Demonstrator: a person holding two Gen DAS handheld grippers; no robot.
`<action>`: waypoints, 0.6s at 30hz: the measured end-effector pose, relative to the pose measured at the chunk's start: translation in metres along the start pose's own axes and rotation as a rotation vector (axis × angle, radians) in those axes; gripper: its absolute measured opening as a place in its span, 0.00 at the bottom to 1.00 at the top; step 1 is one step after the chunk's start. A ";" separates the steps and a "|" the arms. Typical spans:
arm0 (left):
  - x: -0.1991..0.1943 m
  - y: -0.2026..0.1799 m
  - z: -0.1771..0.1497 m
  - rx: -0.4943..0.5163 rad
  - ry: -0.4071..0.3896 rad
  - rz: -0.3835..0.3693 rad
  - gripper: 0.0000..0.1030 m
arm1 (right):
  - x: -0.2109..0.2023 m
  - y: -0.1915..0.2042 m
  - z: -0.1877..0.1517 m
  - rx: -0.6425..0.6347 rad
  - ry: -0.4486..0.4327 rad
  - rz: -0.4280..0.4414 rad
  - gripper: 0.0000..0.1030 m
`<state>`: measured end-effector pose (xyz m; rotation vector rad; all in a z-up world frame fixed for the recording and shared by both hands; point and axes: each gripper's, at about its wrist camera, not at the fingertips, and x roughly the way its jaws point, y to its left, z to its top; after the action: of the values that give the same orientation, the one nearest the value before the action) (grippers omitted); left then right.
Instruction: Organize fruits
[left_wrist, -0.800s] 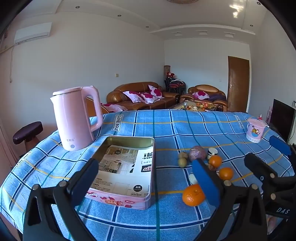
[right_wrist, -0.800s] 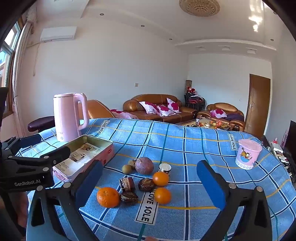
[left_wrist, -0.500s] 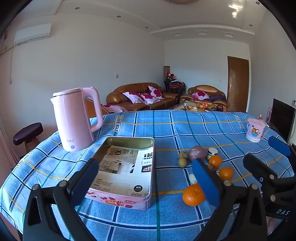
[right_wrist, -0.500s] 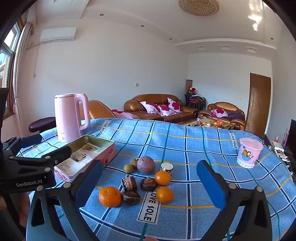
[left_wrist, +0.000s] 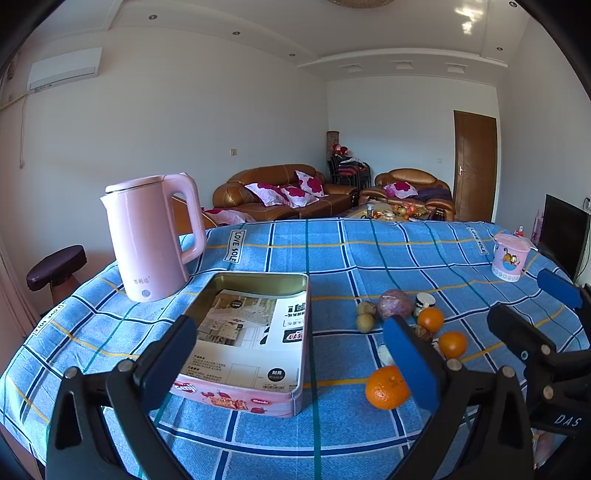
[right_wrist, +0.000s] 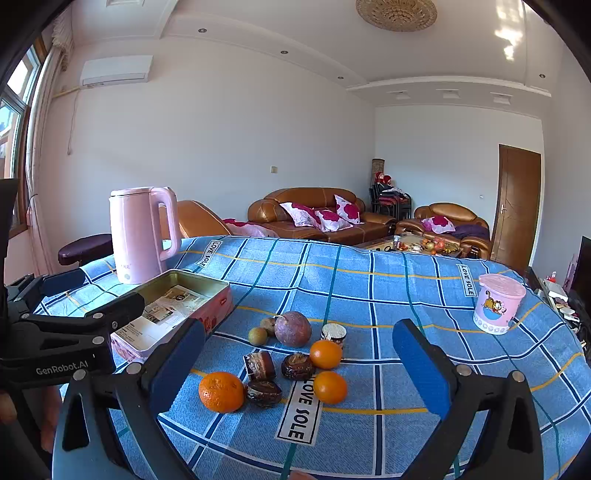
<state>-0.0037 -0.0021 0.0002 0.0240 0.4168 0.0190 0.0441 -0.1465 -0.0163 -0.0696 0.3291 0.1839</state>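
Observation:
On the blue checked tablecloth stands an open pink tin lined with printed paper. To its right lies a cluster of fruit: a large orange, two smaller oranges, a purple round fruit and two small green-brown fruits. Several dark wrapped pieces lie among them. My left gripper is open above the tin's near end. My right gripper is open, with the fruit cluster ahead of its wide jaws and nothing held.
A pink kettle stands behind the tin at the left. A pink cartoon cup sits far right, and a small white-lidded pot stands by the fruit. Sofas and a brown door lie beyond the table; a dark stool stands off its left edge.
Both views have shifted only slightly; the fruit and tin sit where they were. Both grippers stay wide open.

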 end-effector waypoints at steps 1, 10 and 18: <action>0.000 0.000 0.000 0.001 0.000 -0.001 1.00 | 0.000 0.000 0.000 0.000 0.001 0.001 0.99; 0.000 0.000 0.000 0.002 -0.001 0.000 1.00 | 0.000 0.000 0.000 0.000 0.001 0.000 0.99; 0.000 0.002 -0.001 0.003 0.001 0.002 1.00 | 0.000 0.003 0.000 -0.003 0.005 0.003 0.99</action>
<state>-0.0038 -0.0004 -0.0005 0.0273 0.4182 0.0199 0.0435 -0.1437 -0.0166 -0.0722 0.3336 0.1868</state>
